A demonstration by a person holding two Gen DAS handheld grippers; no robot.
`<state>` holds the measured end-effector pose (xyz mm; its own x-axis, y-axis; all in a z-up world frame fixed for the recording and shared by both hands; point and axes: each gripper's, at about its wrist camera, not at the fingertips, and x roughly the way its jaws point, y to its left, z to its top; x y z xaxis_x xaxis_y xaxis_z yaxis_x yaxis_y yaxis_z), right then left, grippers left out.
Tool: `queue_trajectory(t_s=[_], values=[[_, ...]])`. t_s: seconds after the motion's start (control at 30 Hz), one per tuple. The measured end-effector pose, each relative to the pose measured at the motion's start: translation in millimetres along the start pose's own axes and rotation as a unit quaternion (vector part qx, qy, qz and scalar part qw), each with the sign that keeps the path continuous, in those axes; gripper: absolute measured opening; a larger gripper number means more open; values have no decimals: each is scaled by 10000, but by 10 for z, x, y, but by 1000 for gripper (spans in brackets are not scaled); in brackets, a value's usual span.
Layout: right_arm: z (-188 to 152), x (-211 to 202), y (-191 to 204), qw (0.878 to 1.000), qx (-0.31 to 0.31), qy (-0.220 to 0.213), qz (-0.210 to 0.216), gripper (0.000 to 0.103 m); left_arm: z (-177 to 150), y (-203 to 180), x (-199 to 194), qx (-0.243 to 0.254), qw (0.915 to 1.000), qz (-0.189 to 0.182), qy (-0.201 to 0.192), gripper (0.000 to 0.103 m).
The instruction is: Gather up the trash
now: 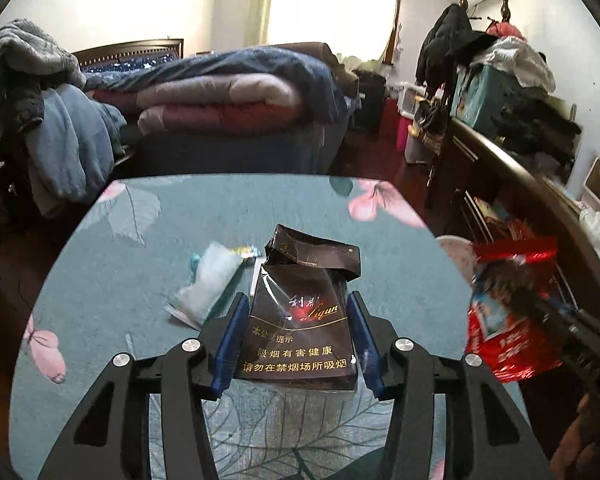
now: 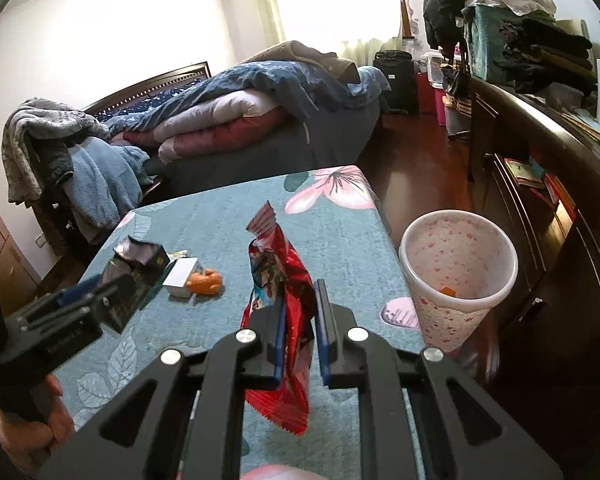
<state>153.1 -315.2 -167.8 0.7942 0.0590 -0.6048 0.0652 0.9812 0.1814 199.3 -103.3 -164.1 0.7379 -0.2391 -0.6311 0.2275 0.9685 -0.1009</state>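
Note:
A dark brown cigarette pack [image 1: 300,320] with its lid torn open sits between the blue pads of my left gripper [image 1: 298,304], which press on its two sides just above the teal flowered table [image 1: 100,280]. In the right wrist view the same pack [image 2: 136,276] shows in the left gripper [image 2: 100,292] at the left. My right gripper [image 2: 300,300] is shut on a red snack wrapper [image 2: 284,280], held upright over the table. A white pink-flowered bin [image 2: 458,276] stands on the floor right of the table, with an orange scrap inside.
A clear plastic wrapper [image 1: 208,280] and a small candy wrapper [image 1: 246,251] lie left of the pack. A white box [image 2: 182,276] and an orange peel [image 2: 208,282] lie mid-table. A bed with piled quilts lies beyond, and a dark cabinet runs along the right.

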Motion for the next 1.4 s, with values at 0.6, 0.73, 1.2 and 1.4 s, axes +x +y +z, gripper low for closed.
queue_trajectory(t_s=[0.6,0.73,1.2,1.4], values=[[47,-149,-390,9994,224,-197,-164,15,425,-643,20,548,9976,-240,-358,51],[74,-137,-623,9986,385,-236,-283,15,515,-861,144,691,9964,-336,-362,51],[154,42,-1523,9911,906,-360,-902,15,733,-1797,814,1252,9880,-890,-185,51],[179,291,-1964,9846,1188,-348,-1234,15,842,-2186,1196,1433,9838,-1078,-26,51]])
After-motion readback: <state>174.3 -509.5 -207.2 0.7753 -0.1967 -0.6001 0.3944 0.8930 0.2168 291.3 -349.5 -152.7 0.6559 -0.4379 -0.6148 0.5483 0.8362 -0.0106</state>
